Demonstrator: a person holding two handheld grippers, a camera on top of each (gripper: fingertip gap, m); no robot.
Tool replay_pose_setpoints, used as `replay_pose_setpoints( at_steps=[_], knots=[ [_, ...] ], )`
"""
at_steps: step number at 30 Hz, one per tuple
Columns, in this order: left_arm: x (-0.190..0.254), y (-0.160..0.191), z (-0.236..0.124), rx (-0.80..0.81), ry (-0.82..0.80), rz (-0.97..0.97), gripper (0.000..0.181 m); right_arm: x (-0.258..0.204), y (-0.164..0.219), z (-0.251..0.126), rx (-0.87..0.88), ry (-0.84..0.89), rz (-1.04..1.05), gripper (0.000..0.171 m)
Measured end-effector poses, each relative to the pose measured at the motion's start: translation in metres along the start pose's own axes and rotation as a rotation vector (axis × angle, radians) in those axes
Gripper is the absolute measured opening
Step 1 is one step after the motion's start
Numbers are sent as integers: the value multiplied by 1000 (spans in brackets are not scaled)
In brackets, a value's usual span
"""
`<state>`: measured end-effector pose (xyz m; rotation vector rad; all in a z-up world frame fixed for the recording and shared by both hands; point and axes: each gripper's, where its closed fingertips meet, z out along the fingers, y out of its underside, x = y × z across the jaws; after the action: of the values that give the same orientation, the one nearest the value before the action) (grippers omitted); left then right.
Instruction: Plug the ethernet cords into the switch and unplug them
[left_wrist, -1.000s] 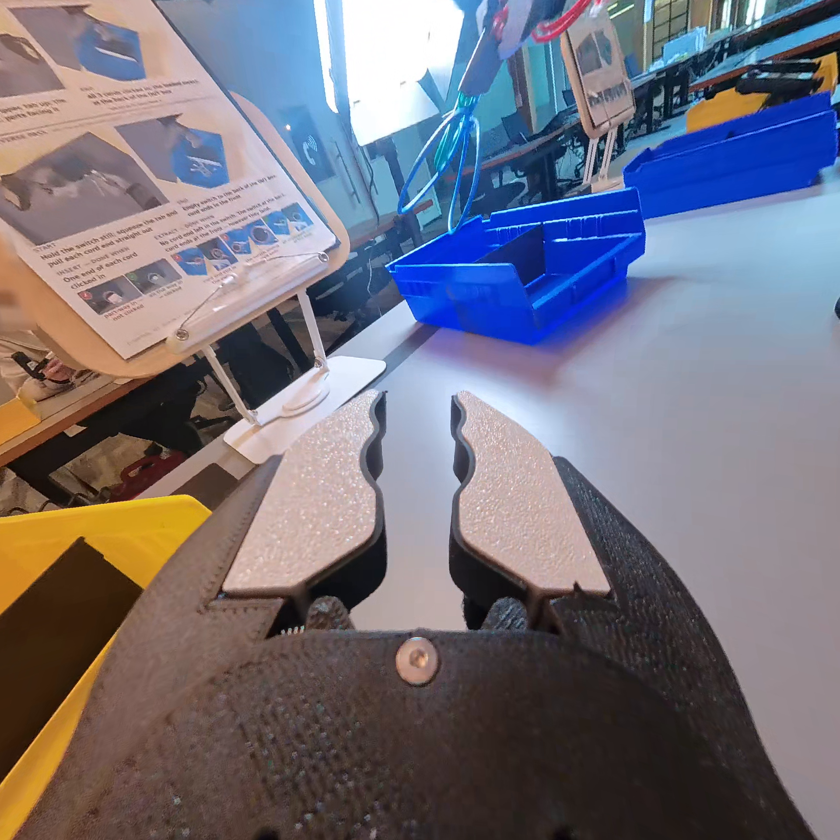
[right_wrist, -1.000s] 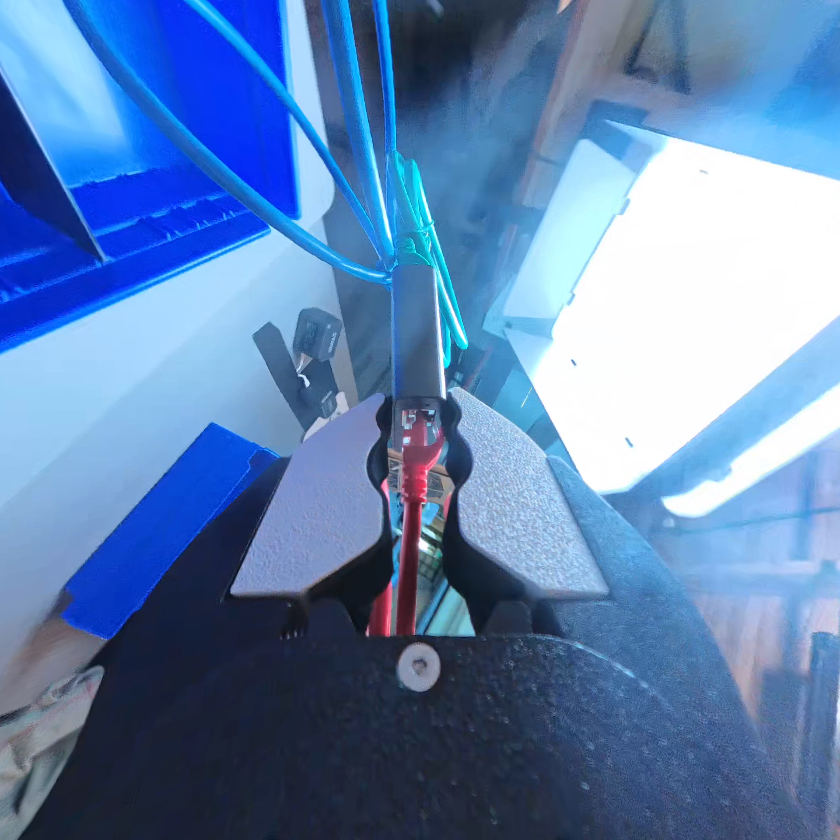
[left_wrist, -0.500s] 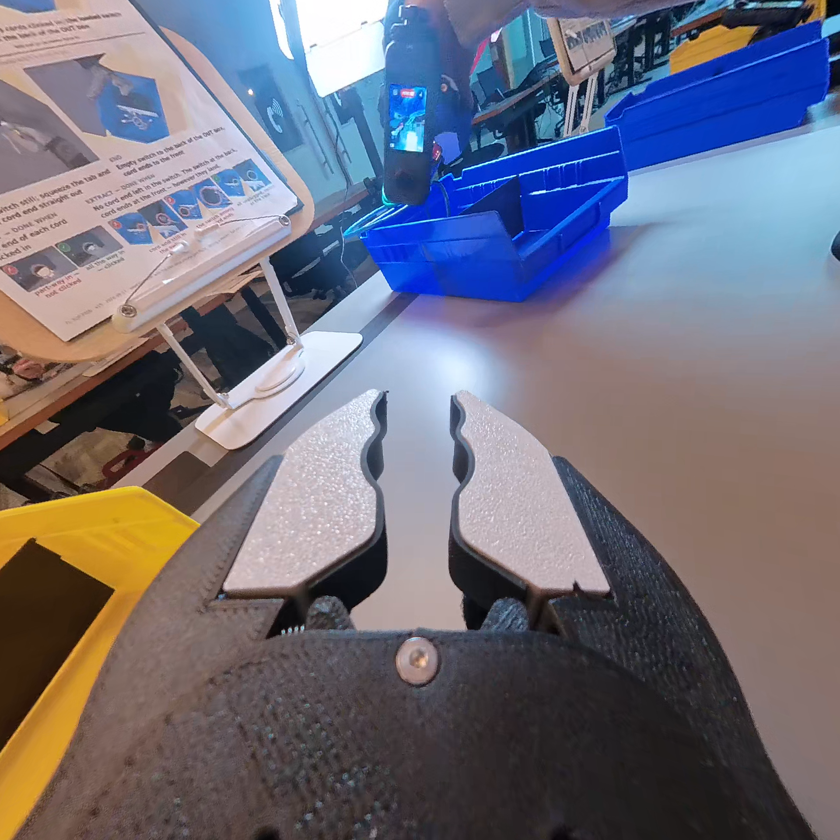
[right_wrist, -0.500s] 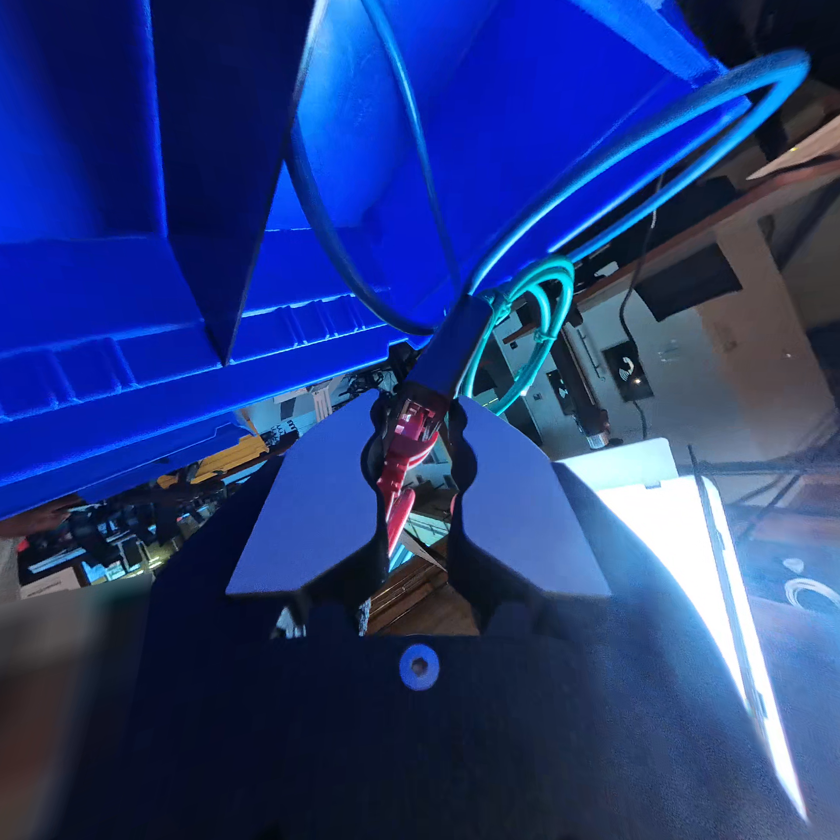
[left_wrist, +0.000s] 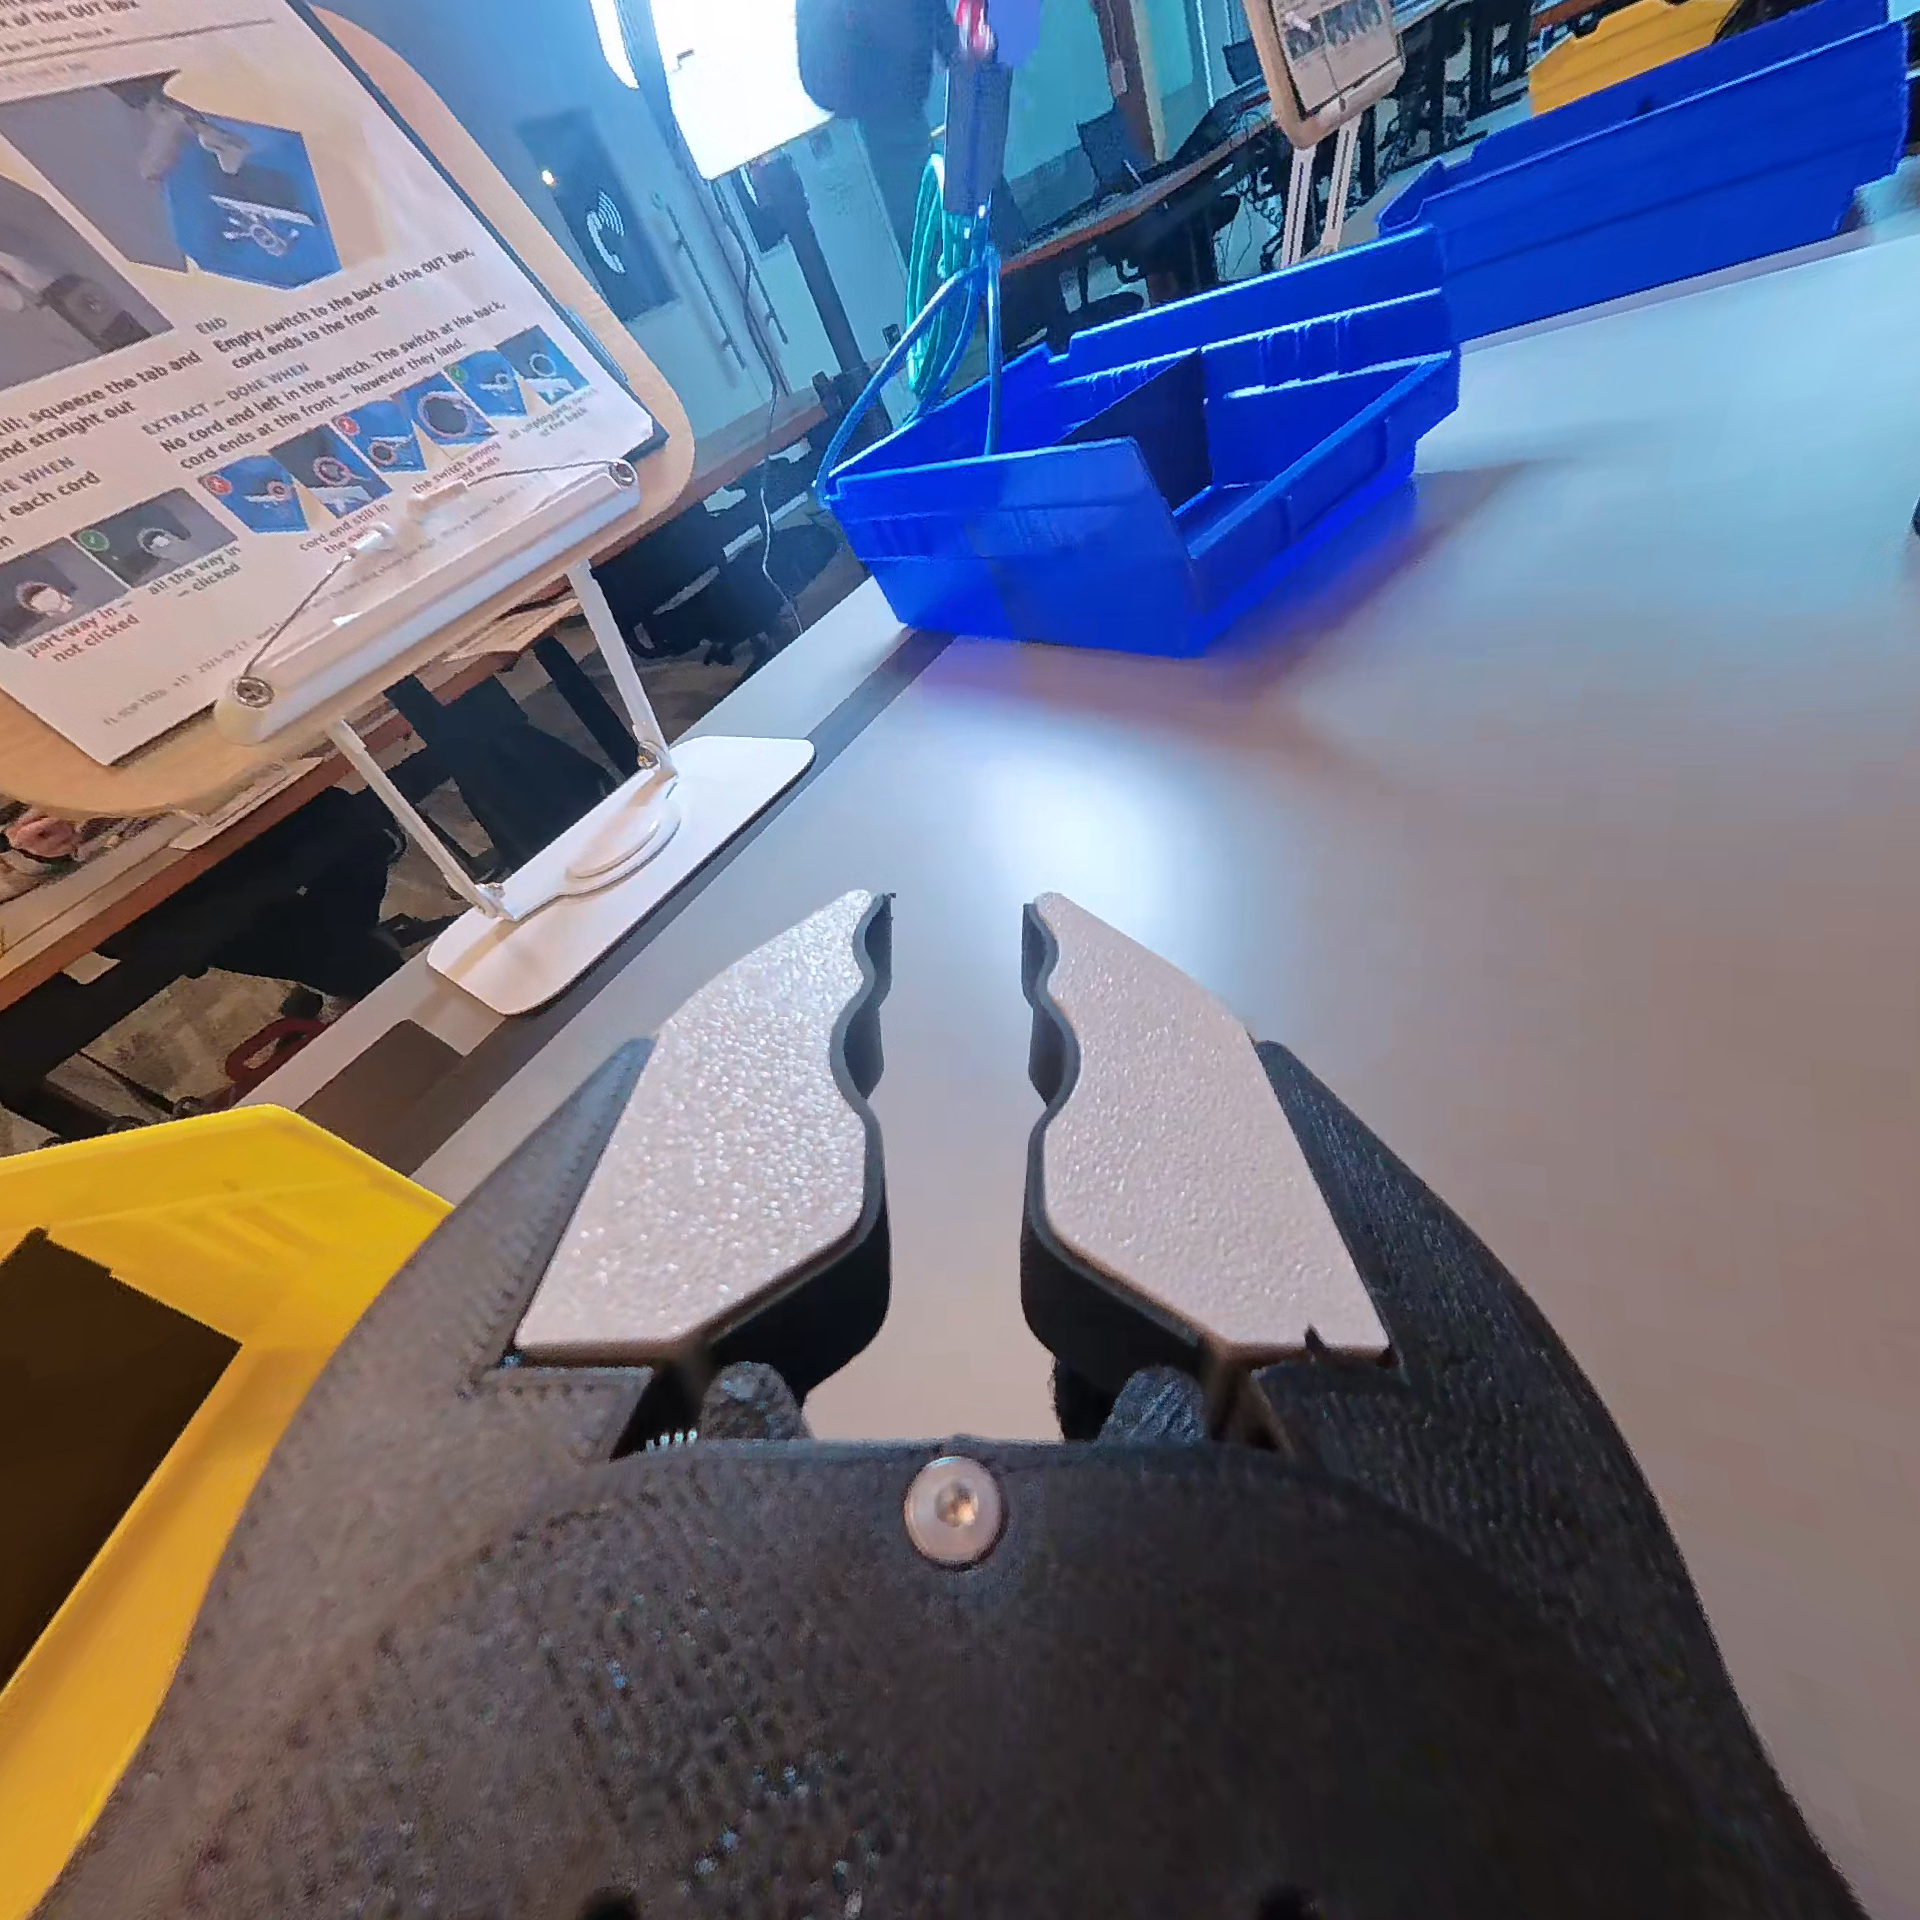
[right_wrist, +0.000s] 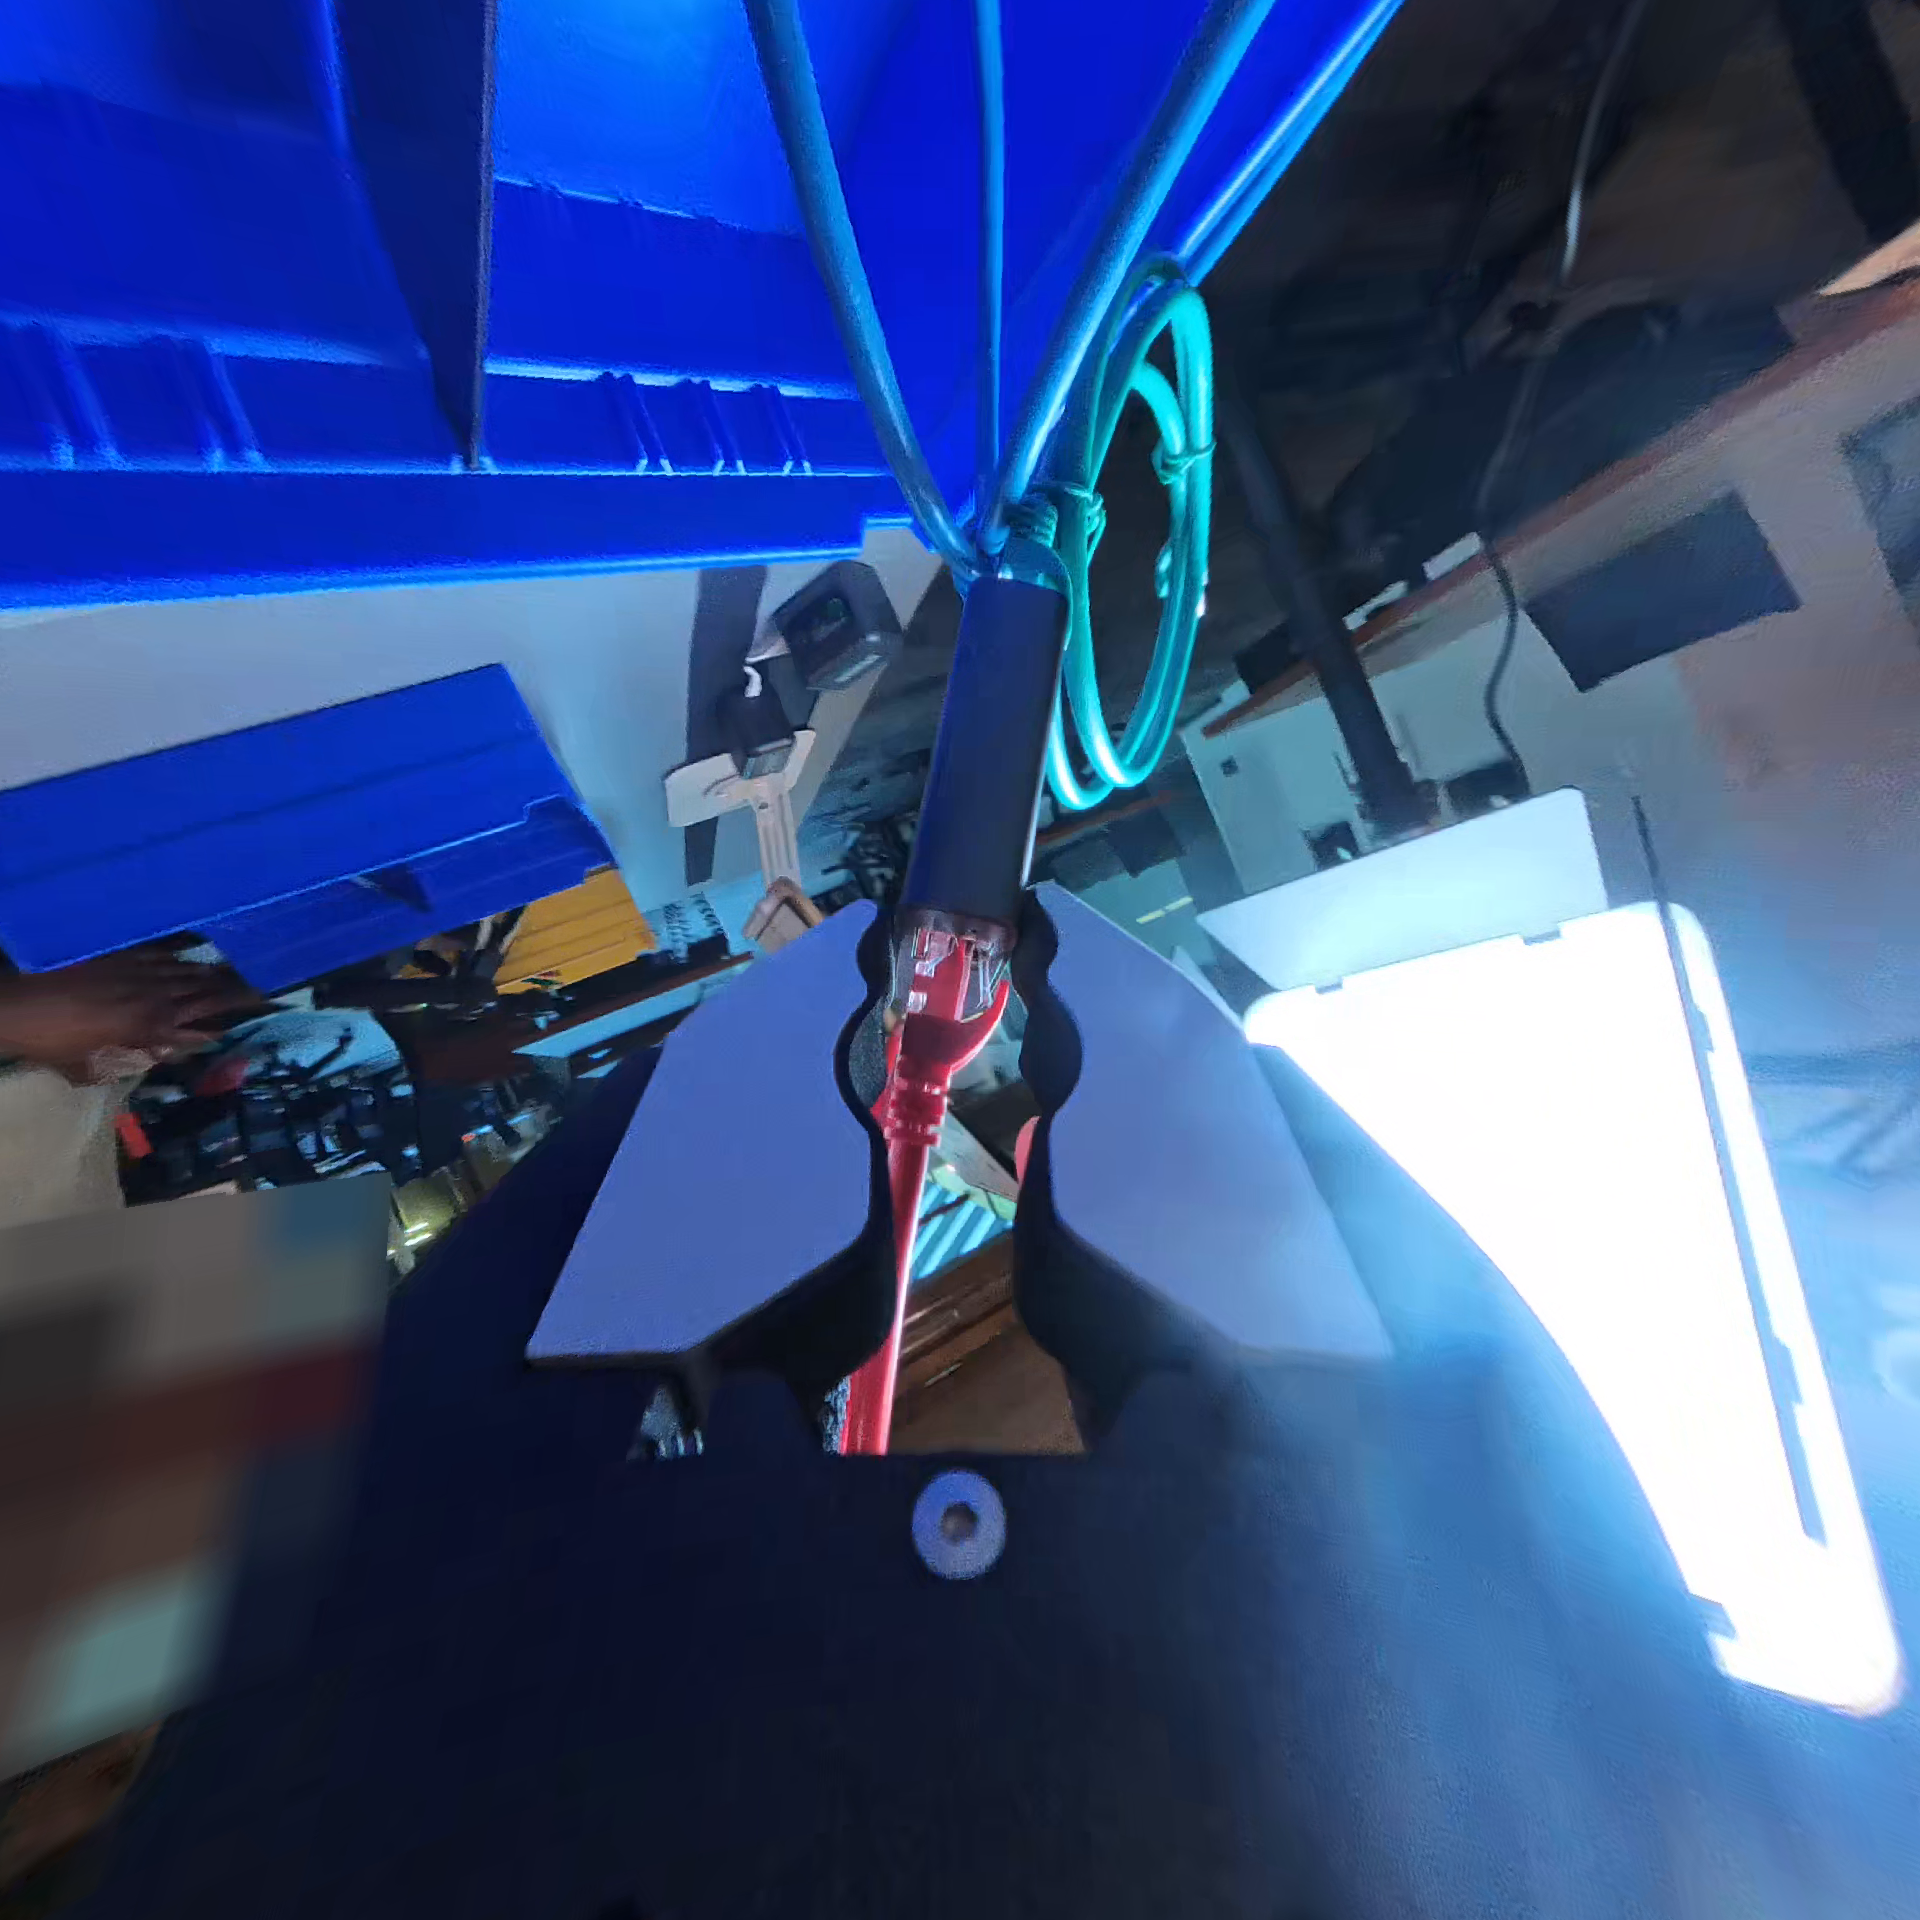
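My right gripper (right_wrist: 951, 930) is shut on the red ethernet cord's plug (right_wrist: 940, 987), which sits in the end of the dark switch (right_wrist: 987, 748). The switch hangs from it above the blue bin (right_wrist: 416, 312). Blue cords (right_wrist: 831, 260) and a coiled teal cord (right_wrist: 1143, 582) come out of its far end. In the left wrist view the switch (left_wrist: 971, 135) hangs above the blue bin (left_wrist: 1143, 499), with the blue cord (left_wrist: 914, 343) looping into it. My left gripper (left_wrist: 956, 914) is open and empty, low over the grey table (left_wrist: 1455, 883).
An instruction sheet on a white stand (left_wrist: 312, 468) is at the table's left edge. A yellow bin (left_wrist: 156, 1299) is at the near left. More blue bins (left_wrist: 1714, 177) stand at the back right. A bright light panel (right_wrist: 1558, 1195) shows beside the right gripper.
The right gripper has lifted the switch and its cords somewhat higher above the blue bin. The left gripper has tilted slightly and stayed open.
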<state>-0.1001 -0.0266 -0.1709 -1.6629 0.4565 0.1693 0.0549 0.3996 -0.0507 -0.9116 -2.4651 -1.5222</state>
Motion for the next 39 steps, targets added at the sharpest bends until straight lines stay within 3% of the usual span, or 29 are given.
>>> replay_pose_setpoints(
  at_steps=[5,12,18,29,39],
  knots=[
    [1,7,2,-17,10,-13,24,-15,14,-25,-17,-142,-54,22],
    [3,13,4,-31,27,-18,23,-8,67,-47,-90,-166,22,21],
    [4,20,7,-48,45,-41,23,-33,94,-68,-110,-256,72,21],
    [7,20,7,-58,40,-14,22,-27,77,-31,-73,-46,204,21],
    [12,22,11,-67,70,-19,21,-86,147,-89,-28,-226,336,21]
  ],
)
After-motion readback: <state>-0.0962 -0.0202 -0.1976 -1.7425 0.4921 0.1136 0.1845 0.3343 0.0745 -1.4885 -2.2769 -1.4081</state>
